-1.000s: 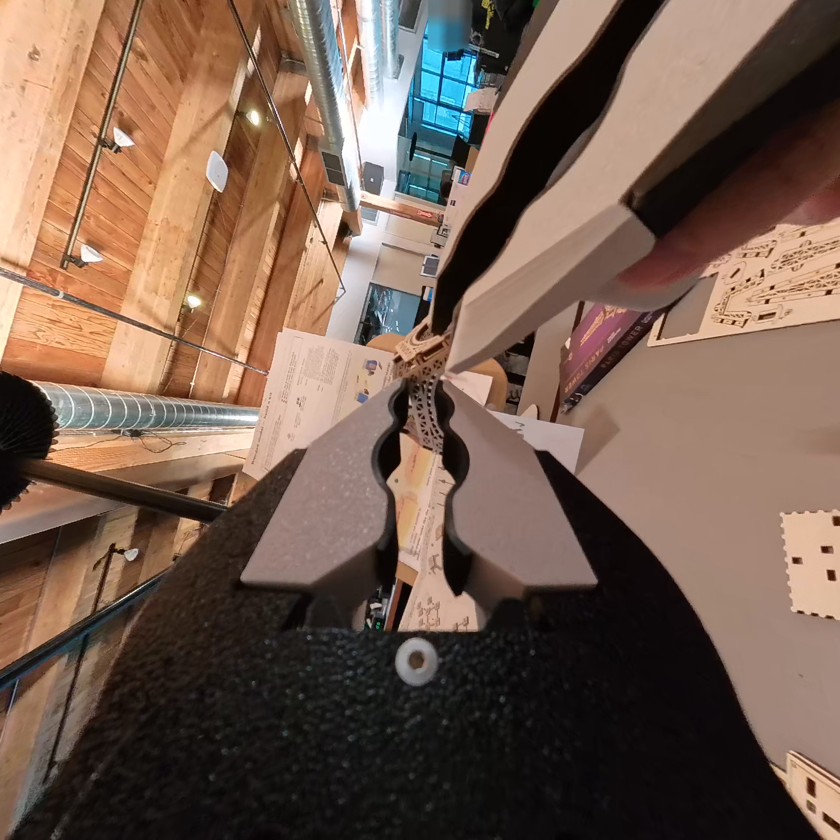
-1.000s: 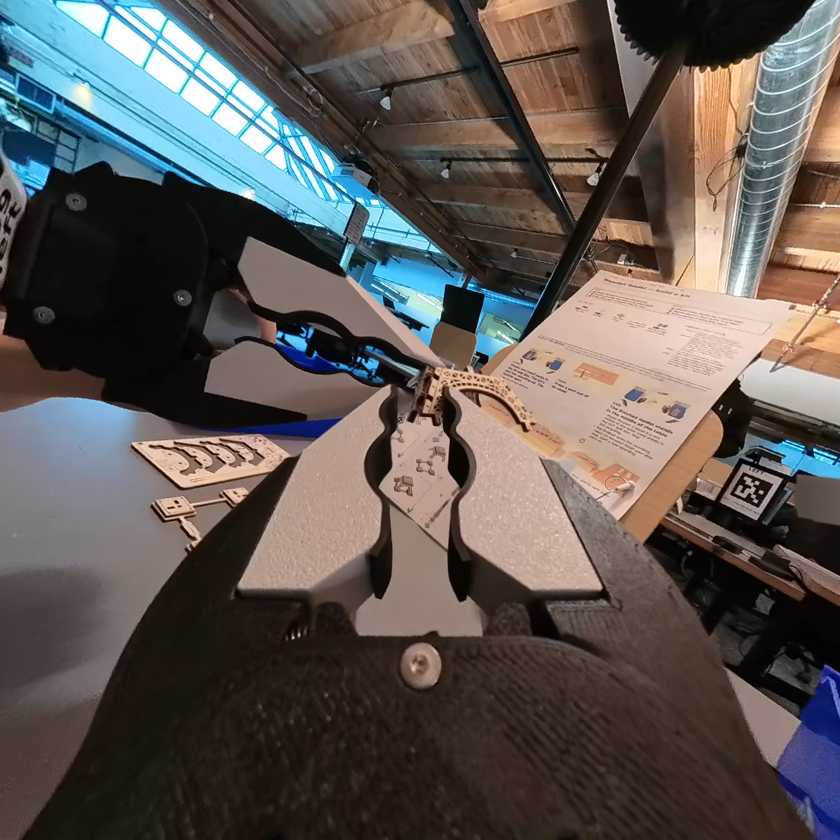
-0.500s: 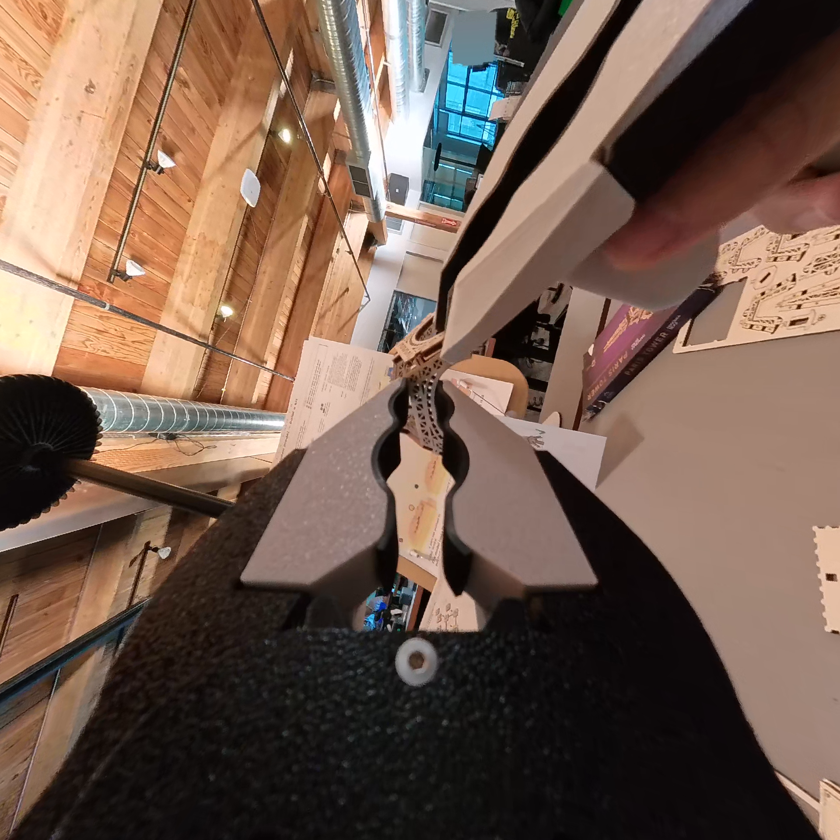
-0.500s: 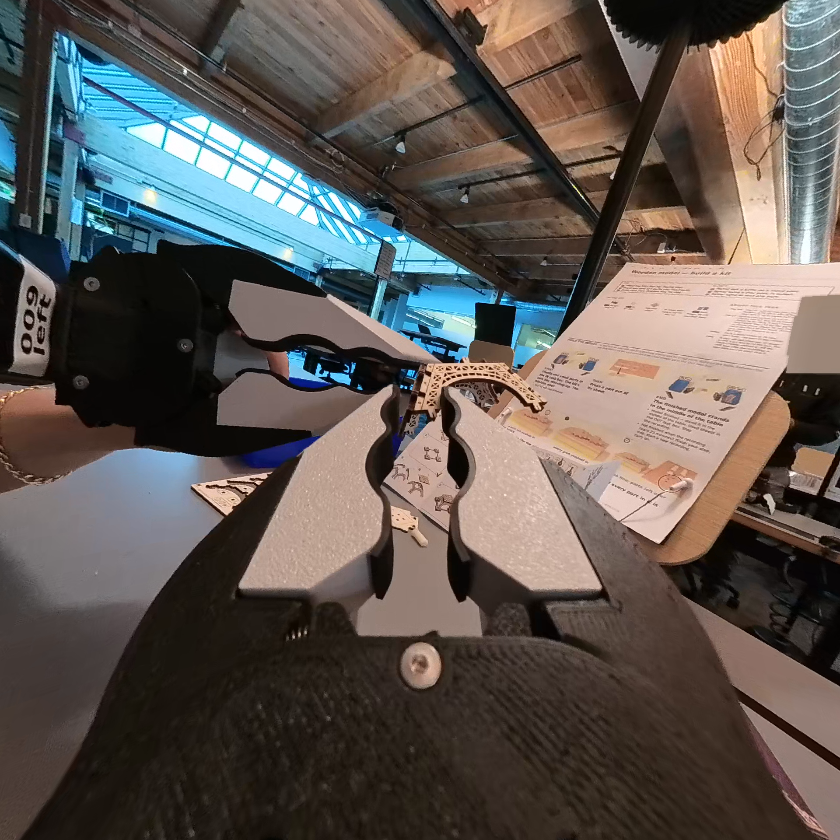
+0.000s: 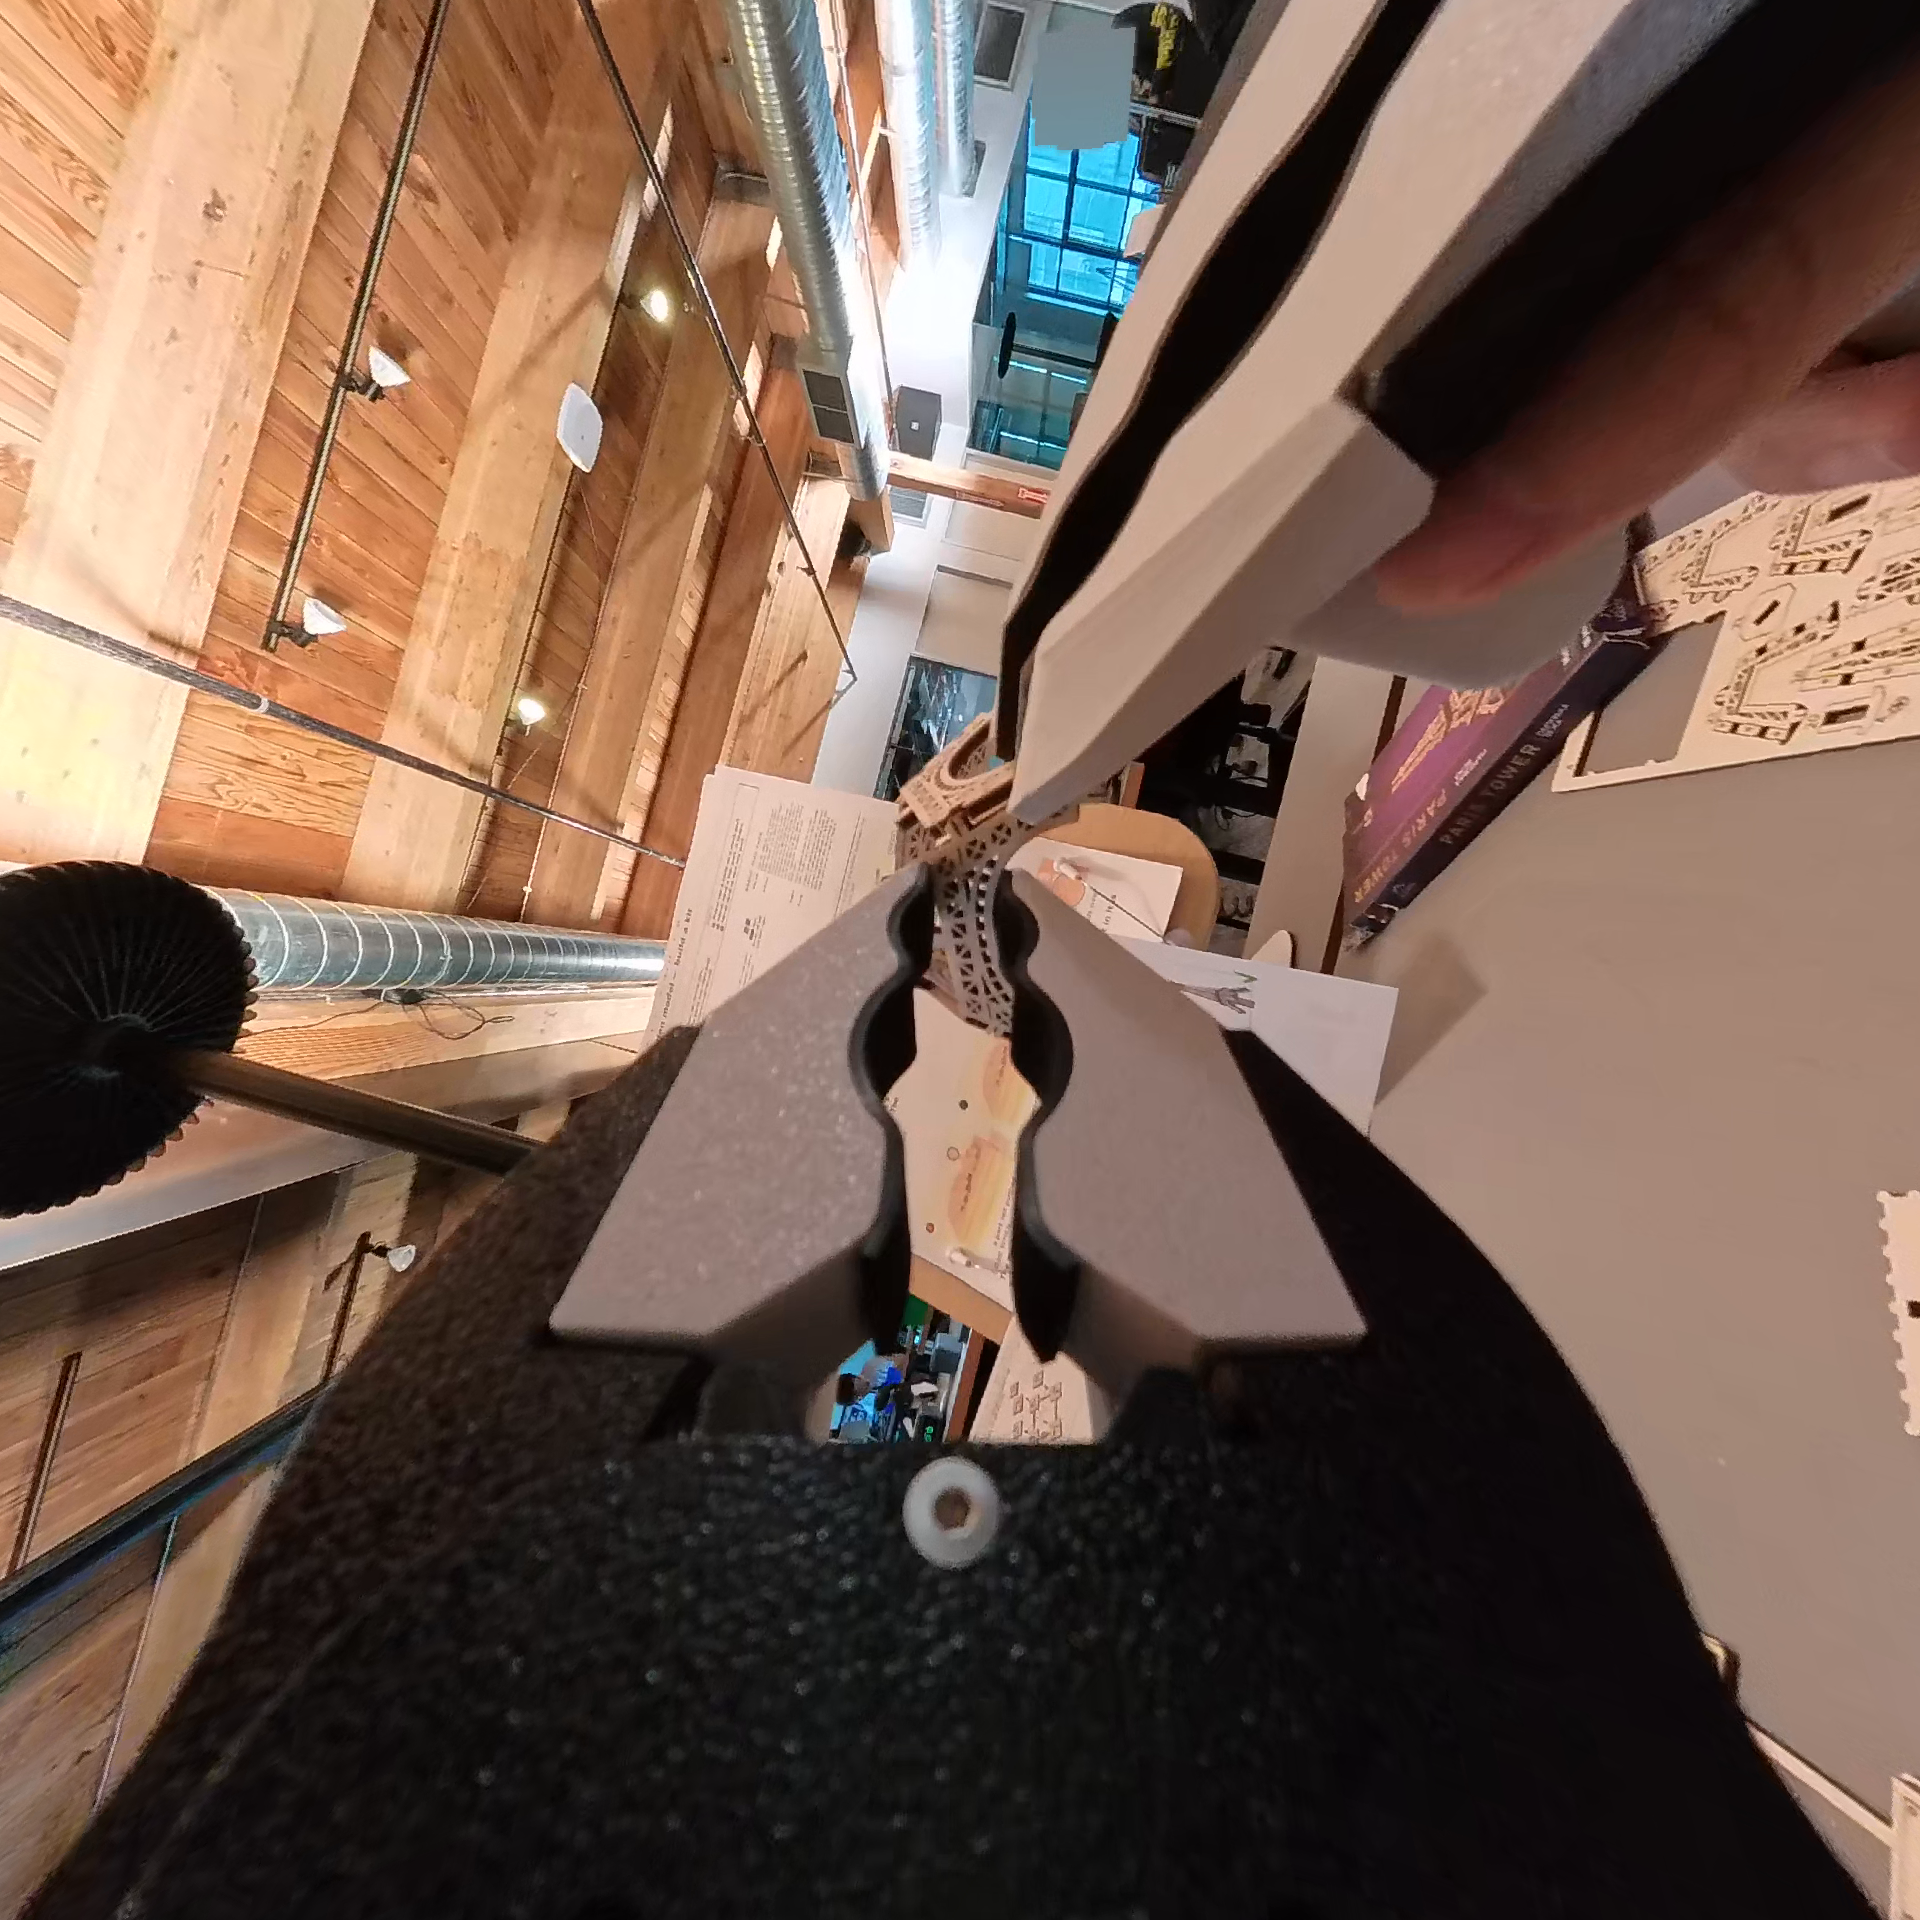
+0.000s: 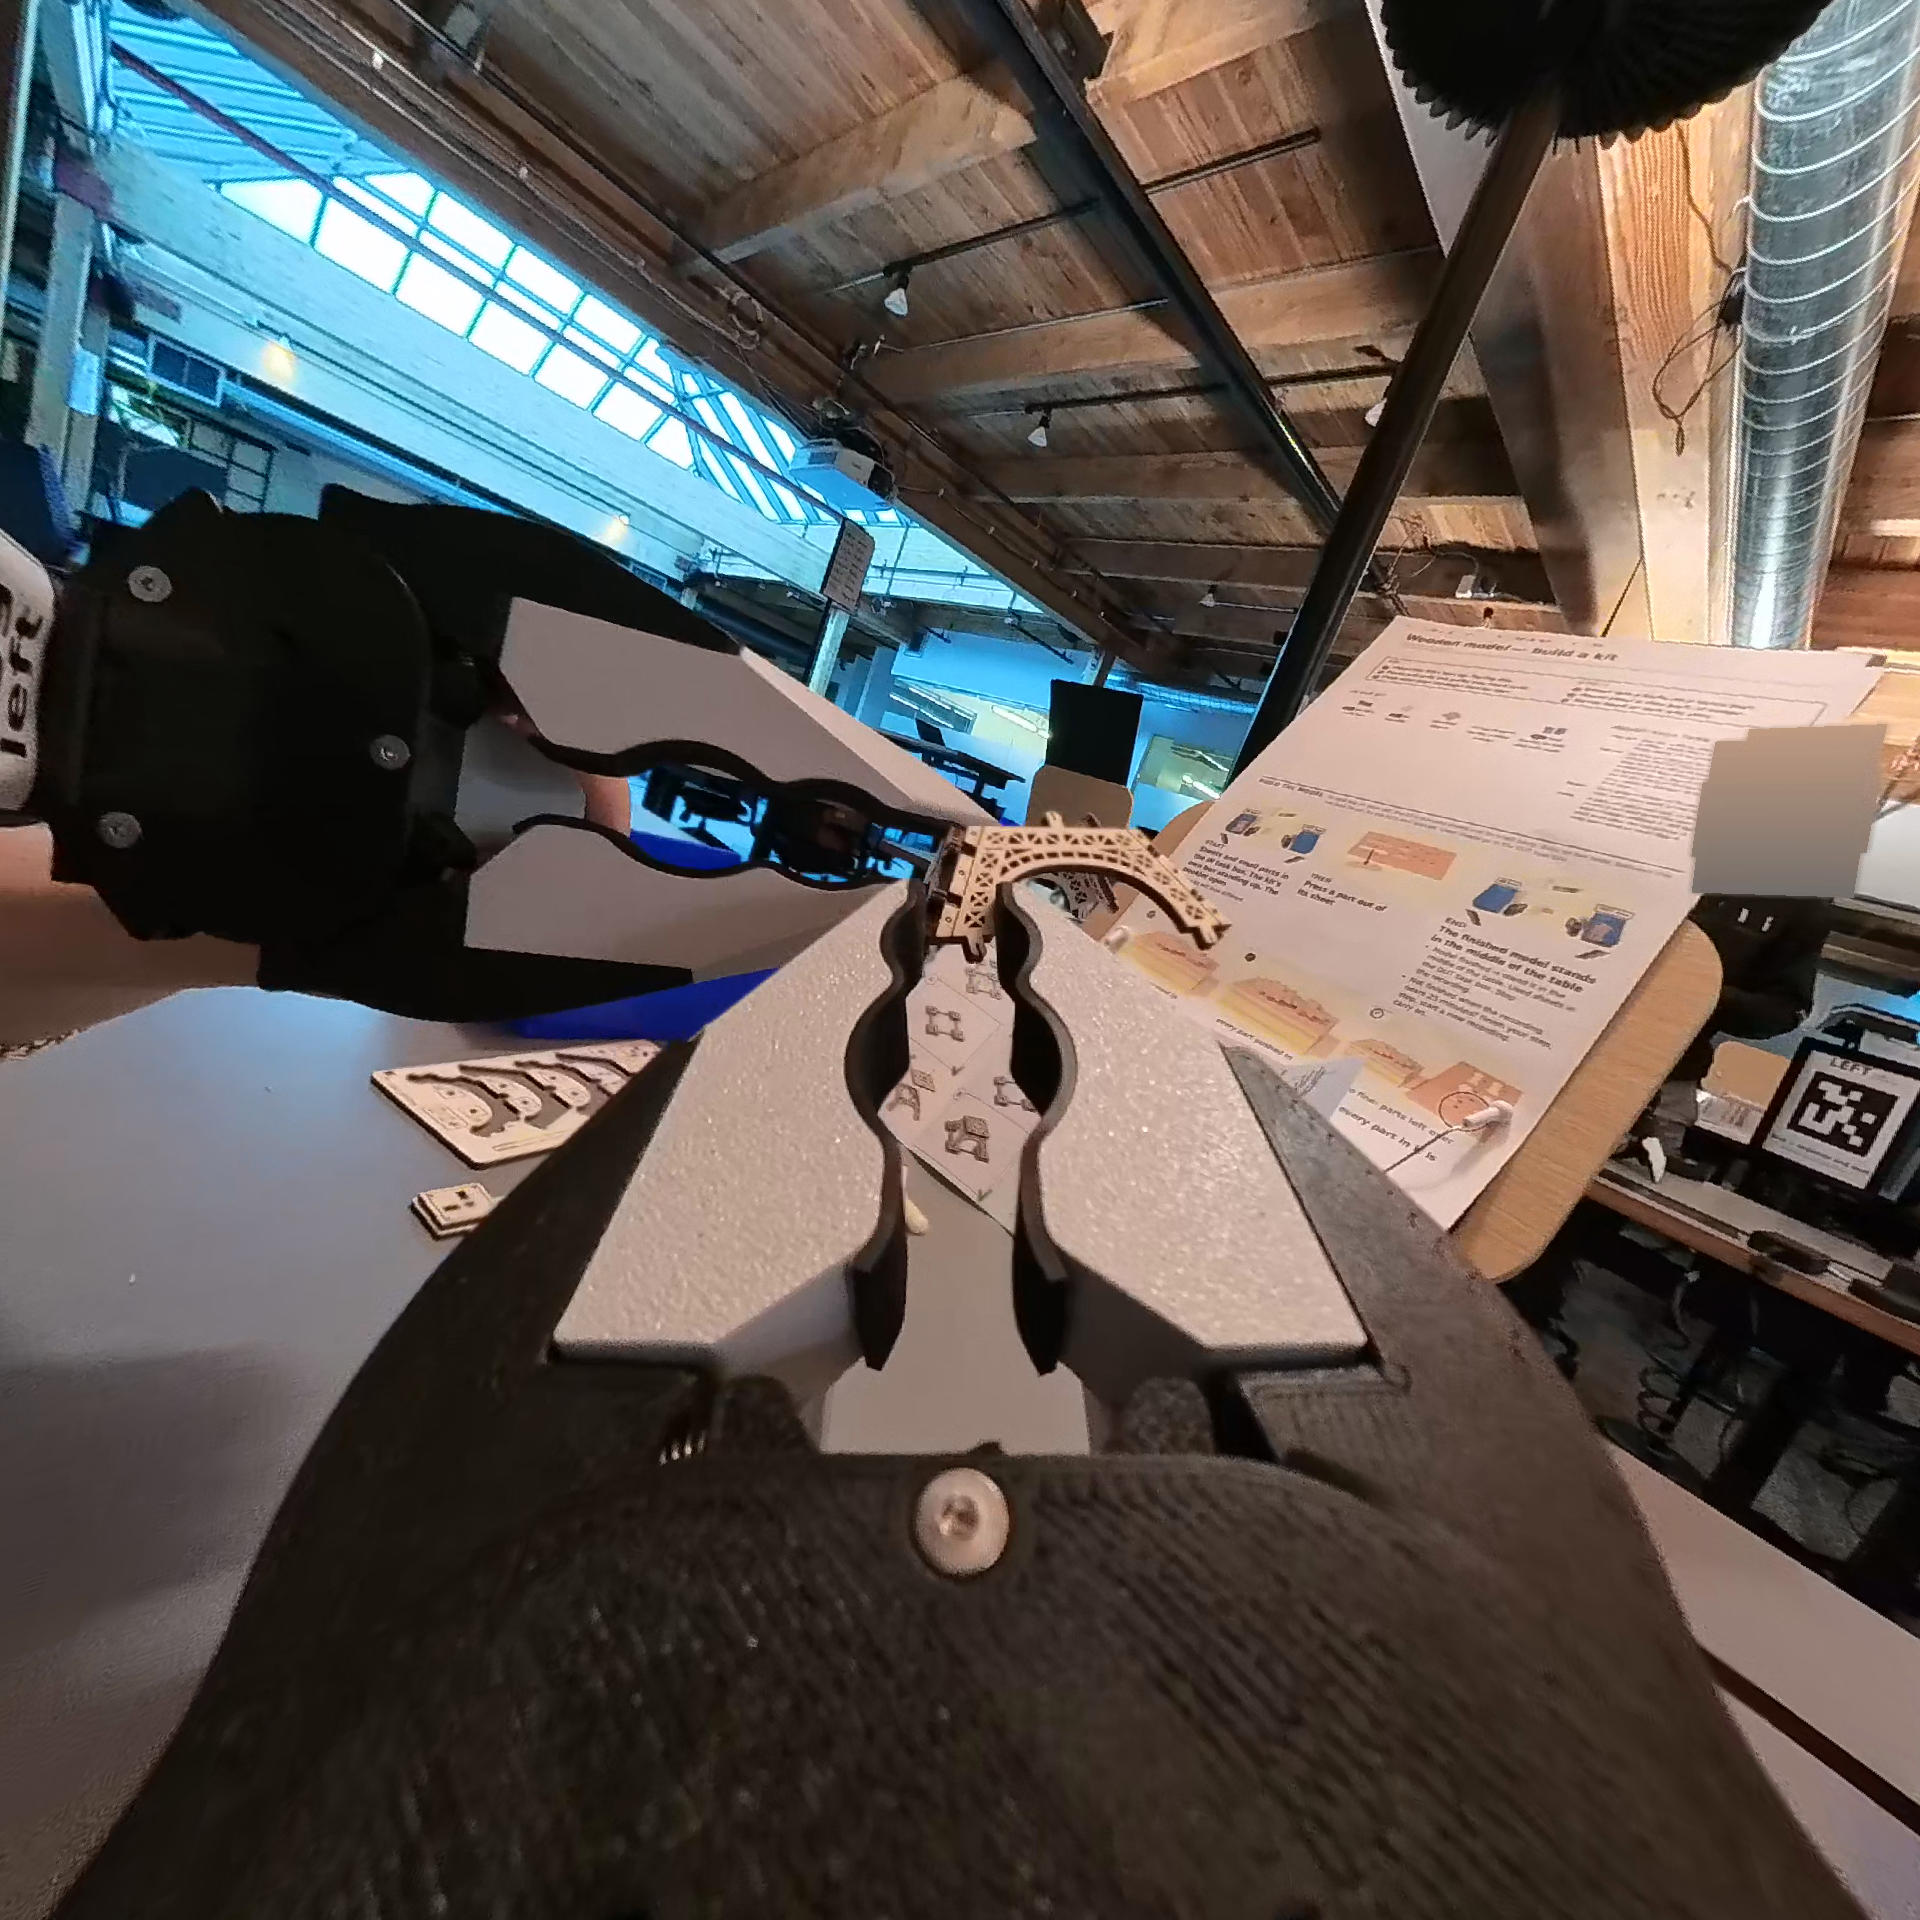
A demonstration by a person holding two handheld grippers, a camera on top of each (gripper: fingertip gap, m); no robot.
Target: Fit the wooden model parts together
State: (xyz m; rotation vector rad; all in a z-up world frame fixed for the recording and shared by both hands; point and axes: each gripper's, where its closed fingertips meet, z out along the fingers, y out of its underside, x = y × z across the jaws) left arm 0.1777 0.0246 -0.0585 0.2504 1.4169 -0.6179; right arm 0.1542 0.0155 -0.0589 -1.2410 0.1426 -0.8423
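- Here, held up above the grey desk (image 6: 208, 1195), the left gripper (image 6: 935, 842) reaches in from the left of the wooden arch piece (image 6: 1091, 862), its jaws pinching the piece's near end.
- In its own view the left gripper (image 5: 966, 894) has its tips pressed onto the latticed arch piece (image 5: 971, 935).
- The right gripper (image 6: 961, 920) comes from below the arch piece, its jaws clamped on the small slotted wooden part (image 6: 951, 894) joined at that same end.
- In the left wrist view the right gripper (image 5: 1023, 774) descends from above, meeting the arch piece at its top.
- Left of the arch piece, a flat wooden parts sheet (image 6: 509, 1101) lies on the desk, with a small loose part (image 6: 452, 1207) near it.
- Right of the arch piece, an instruction sheet (image 6: 1455, 883) leans on a wooden board (image 6: 1600, 1122).
- A purple box (image 5: 1475, 769) lies on the desk beside another parts sheet (image 5: 1808, 634).
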